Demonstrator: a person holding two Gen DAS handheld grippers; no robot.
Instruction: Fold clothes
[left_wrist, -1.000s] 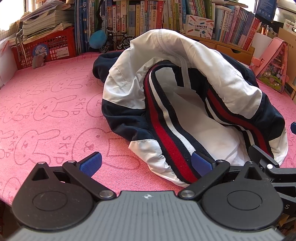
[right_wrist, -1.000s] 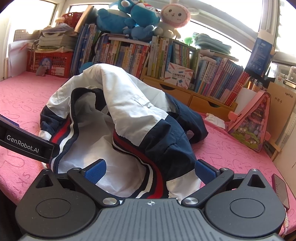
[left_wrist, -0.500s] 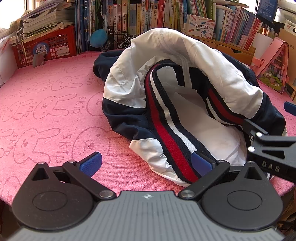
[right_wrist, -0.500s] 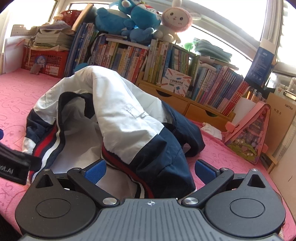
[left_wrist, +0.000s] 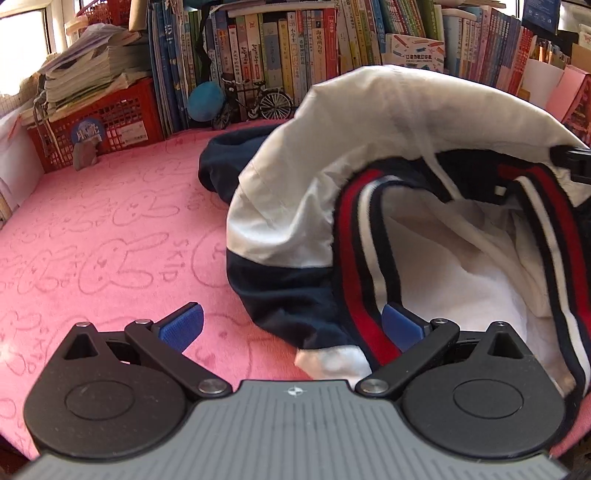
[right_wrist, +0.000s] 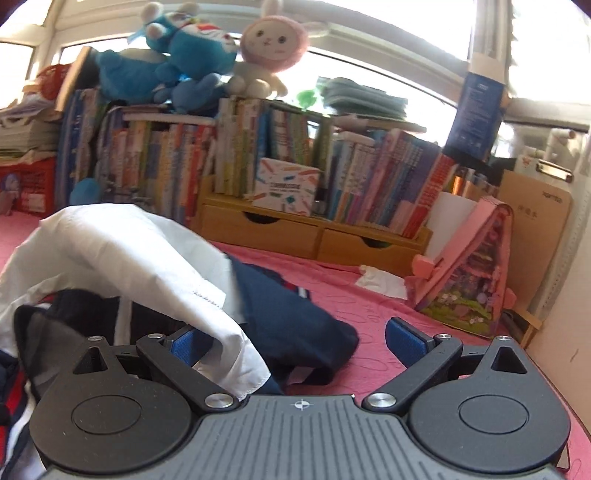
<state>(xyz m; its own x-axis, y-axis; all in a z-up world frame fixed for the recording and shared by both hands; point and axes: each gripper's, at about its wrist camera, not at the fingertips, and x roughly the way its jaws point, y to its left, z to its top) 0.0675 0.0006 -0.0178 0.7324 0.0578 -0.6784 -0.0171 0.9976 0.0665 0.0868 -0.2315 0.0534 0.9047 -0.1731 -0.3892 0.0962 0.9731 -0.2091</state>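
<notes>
Pink rabbit-print tabletop (left_wrist: 110, 229) carries a crumpled jacket (left_wrist: 332, 177): its striped hem lies between the spread jaws of the left gripper (left_wrist: 291, 325); the right gripper (right_wrist: 295, 341), released, straddles white cloth.

Pink cover (left_wrist: 110, 229) lies open leftward; jacket (left_wrist: 314, 192) seemingly blocks the right.

White-and-navy jacket (left_wrist: 295, 192) with red-striped hem on pink rabbit-print cloth (left_wrist: 110, 229).

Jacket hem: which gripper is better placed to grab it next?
Probably the left gripper: it is open, and the jacket's striped hem lies between its fingers. The right gripper, also open, faces the crumpled white and navy body.
</notes>
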